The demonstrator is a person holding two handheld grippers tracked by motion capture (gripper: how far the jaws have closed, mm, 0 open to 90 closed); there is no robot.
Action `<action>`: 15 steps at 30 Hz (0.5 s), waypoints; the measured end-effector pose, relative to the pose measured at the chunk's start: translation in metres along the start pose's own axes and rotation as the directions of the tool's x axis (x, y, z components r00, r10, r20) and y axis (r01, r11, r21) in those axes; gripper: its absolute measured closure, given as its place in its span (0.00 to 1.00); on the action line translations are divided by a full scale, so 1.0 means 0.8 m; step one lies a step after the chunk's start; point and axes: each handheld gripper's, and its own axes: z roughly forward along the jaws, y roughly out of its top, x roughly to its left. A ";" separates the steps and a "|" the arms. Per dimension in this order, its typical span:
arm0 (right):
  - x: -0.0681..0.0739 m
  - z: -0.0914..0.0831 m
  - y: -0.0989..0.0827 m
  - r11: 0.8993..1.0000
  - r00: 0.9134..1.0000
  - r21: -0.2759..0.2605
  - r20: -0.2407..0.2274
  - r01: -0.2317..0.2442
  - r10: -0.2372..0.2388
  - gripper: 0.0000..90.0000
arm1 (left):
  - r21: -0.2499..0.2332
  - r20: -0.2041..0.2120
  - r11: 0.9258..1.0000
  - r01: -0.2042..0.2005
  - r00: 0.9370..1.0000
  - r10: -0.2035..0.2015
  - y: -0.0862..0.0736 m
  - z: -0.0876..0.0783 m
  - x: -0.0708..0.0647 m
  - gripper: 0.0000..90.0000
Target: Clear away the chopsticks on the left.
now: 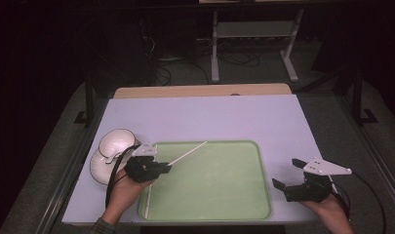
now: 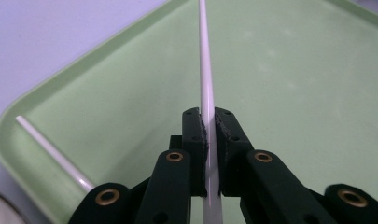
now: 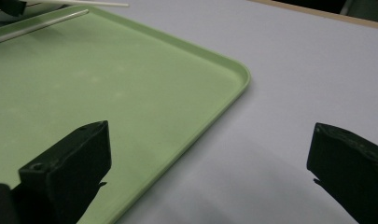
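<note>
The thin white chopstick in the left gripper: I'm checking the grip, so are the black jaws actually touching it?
Touching. The left gripper view shows the left gripper with both jaws pressed against the thin white chopstick, no gap either side.

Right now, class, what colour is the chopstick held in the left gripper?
White; the chopstick shows best in the left gripper view.

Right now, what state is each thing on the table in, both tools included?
Left tool: shut on the held chopstick.
Held chopstick: white, clamped between the jaws, pointing out over the tray.
Second chopstick: lying loose in the tray along its left edge.
Tray: green, flat on the table.
Bowls: two white ones, left of the tray, overlapping.
Right tool: open, holding nothing, beside the tray's right edge.
</note>
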 end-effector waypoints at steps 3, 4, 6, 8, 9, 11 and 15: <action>0.000 0.000 0.000 1.000 1.000 -0.001 0.000 0.002 -0.002 0.00 | 0.016 -0.001 1.000 0.008 1.000 -0.008 0.004 0.011 0.001 0.93; 0.000 0.000 0.000 1.000 1.000 -0.001 0.000 0.000 0.000 0.00 | 0.016 0.002 1.000 0.011 1.000 -0.011 0.005 0.016 0.001 0.93; 0.000 0.000 0.000 1.000 1.000 -0.001 0.000 -0.001 0.001 0.00 | 0.022 0.006 1.000 0.008 1.000 -0.008 0.008 0.022 0.000 0.93; 0.000 0.000 0.000 1.000 1.000 -0.002 0.000 -0.001 0.001 0.00 | 0.029 0.008 1.000 0.004 1.000 -0.004 0.011 0.030 -0.002 0.93; 0.000 0.000 0.000 1.000 1.000 -0.003 0.000 -0.001 0.001 0.00 | 0.036 0.006 0.999 -0.001 1.000 0.001 0.013 0.034 -0.003 0.93; 0.000 -0.001 0.000 1.000 1.000 -0.003 0.000 -0.001 0.001 0.00 | 0.047 0.009 0.999 -0.006 1.000 0.006 0.014 0.041 -0.006 0.93; -0.001 -0.001 0.000 1.000 1.000 -0.005 0.000 -0.003 0.003 0.00 | 0.065 0.007 0.998 -0.011 1.000 0.010 0.014 0.049 -0.009 0.93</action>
